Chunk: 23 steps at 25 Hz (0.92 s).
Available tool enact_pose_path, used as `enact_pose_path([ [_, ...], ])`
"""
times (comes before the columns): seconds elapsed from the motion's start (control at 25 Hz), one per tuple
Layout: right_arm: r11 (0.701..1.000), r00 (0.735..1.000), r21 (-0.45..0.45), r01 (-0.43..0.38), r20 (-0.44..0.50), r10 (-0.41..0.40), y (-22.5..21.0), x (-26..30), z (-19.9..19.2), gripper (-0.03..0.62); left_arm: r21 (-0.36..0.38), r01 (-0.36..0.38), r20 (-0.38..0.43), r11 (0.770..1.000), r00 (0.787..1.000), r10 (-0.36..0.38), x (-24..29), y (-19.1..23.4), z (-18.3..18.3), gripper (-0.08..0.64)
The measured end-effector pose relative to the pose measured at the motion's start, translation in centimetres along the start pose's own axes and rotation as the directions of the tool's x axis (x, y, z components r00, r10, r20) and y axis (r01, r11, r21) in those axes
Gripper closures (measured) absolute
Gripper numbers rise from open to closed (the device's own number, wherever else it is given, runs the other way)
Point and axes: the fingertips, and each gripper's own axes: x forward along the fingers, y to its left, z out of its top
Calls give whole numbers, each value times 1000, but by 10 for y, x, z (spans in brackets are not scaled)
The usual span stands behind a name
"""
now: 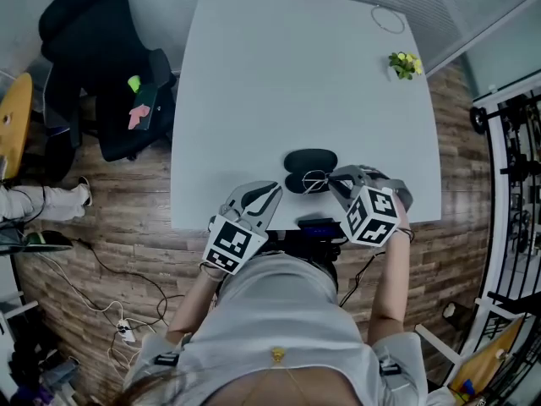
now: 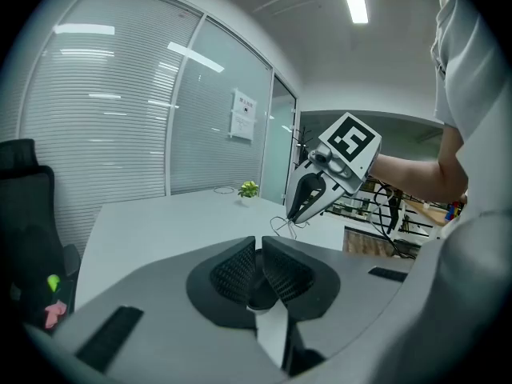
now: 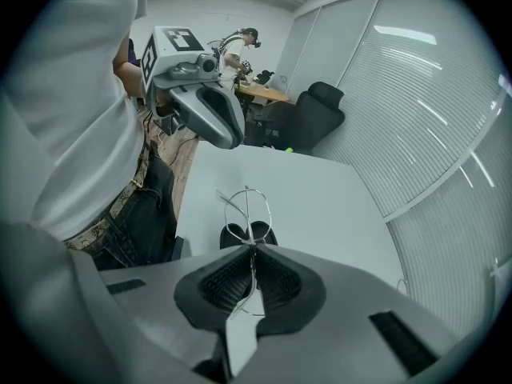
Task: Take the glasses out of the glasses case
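Note:
The black glasses case (image 1: 309,161) lies open near the table's front edge. My right gripper (image 1: 331,179) is shut on thin wire-framed glasses (image 1: 314,181), holding them just above the case. In the right gripper view the glasses (image 3: 246,208) stick out from between the pads, with the case (image 3: 261,234) below them on the white table (image 3: 320,206). My left gripper (image 1: 269,192) hovers left of the case, jaws shut, holding nothing. In the left gripper view its pads (image 2: 240,272) meet, and the right gripper (image 2: 298,214) hangs ahead with the glasses (image 2: 285,227) dangling from it.
A small potted plant (image 1: 405,63) and a thin wire loop (image 1: 387,19) sit at the table's far right corner. A black office chair (image 1: 110,74) stands to the left of the table. Cables (image 1: 110,286) trail on the wood floor. A metal rack (image 1: 516,142) stands at the right.

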Motion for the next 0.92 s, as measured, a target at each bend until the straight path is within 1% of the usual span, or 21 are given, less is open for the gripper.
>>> enact_pose_path([
  [0.92,1000,999,7,-6,-35,7,2,8,-6,561,1,1,-9,1000,1000,-1,-1,9,-4,518],
])
